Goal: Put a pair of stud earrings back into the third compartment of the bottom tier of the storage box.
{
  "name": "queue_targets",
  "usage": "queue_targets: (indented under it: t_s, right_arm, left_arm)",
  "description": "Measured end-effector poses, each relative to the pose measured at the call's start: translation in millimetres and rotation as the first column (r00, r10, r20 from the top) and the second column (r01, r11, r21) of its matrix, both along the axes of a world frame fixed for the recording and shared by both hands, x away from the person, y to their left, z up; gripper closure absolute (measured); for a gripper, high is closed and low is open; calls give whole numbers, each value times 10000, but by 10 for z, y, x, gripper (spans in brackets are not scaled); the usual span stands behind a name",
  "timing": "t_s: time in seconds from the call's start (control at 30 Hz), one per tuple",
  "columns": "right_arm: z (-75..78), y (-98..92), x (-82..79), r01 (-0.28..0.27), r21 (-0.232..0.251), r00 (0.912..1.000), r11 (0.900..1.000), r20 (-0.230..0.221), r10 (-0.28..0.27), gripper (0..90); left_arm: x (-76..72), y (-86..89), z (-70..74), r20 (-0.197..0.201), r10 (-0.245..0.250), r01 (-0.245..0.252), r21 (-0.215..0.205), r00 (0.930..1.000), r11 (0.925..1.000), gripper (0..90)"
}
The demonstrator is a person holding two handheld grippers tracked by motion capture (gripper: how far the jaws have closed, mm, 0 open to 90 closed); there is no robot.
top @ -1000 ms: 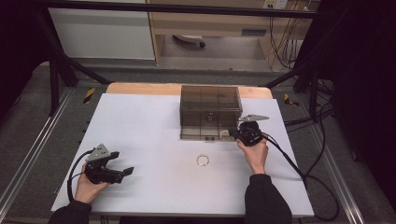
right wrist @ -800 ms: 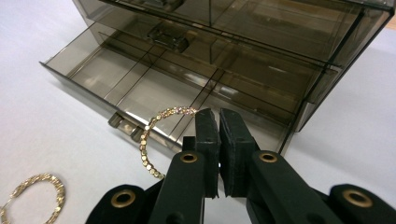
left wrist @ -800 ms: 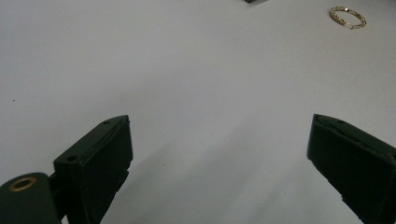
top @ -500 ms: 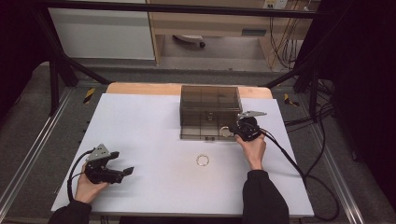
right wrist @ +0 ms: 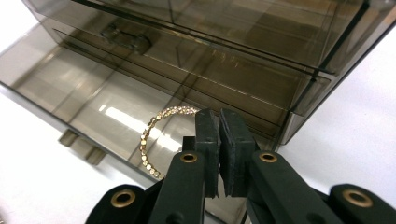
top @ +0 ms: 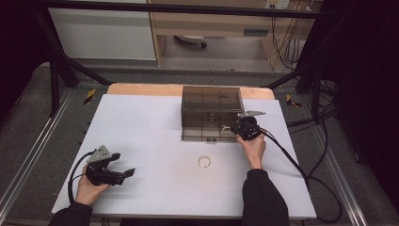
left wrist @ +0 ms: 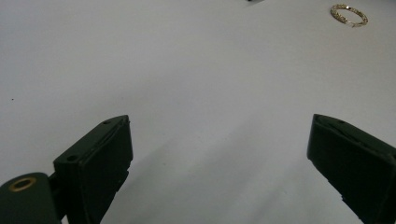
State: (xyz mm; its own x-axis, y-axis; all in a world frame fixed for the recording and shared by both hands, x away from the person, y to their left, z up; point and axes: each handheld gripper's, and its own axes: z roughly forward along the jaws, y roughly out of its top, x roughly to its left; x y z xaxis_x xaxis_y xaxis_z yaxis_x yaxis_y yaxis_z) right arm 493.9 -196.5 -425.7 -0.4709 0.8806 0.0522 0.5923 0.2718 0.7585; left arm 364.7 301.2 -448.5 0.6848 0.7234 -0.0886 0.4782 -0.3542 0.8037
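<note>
My right gripper [right wrist: 219, 122] is shut on a gold beaded bracelet [right wrist: 150, 135], which sticks out to the left of the pads over the pulled-out bottom drawer [right wrist: 84, 100] of a smoky clear drawer box [top: 211, 106]. In the high view the right gripper [top: 234, 130] sits at the box's front right corner. A second gold bracelet [top: 204, 161] lies flat on the white table in front of the box, and shows far off as bracelet [left wrist: 349, 14]. My left gripper [top: 126, 174] rests open at the table's near left, nothing between its jaws [left wrist: 219, 158].
The white table top [top: 150, 141] has a wooden strip at its far edge. Cables trail from the right gripper off the table's right side. Metal frame rails run along both sides, with a cabinet and floor beyond.
The right gripper with the bracelet has edged a little forward and down toward the open drawer. The left gripper has stayed put.
</note>
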Motion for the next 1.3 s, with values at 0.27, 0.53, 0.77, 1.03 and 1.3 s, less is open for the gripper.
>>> queue_targets:
  t_s: [0.27, 0.53, 0.77, 1.03, 1.3]
  right_arm:
    - [-124, 15, 64, 108, -165, 9998, 9998, -167, -110, 870]
    - [-155, 13, 45, 67, -274, 9998, 9996, -195, -73, 844]
    - [-6, -28, -95, -222, 106, 9996, 9997, 179, 220, 755]
    - [127, -67, -300, -725, 485, 9966, 9962, 426, 705, 593]
    - [179, -67, -558, -1190, 539, 9910, 9914, 677, 1153, 405]
  left_arm:
    - [1, 1, -1, 2, 1, -1, 15, 10000, 10000, 66]
    - [1, 0, -1, 1, 4, -4, 15, 10000, 10000, 66]
    - [1, -1, 0, 4, 13, -13, 22, 10000, 10000, 66]
    - [2, 3, 1, 6, 40, -40, 26, 10000, 10000, 66]
    - [4, 3, -1, -4, 61, -61, 56, 10000, 10000, 66]
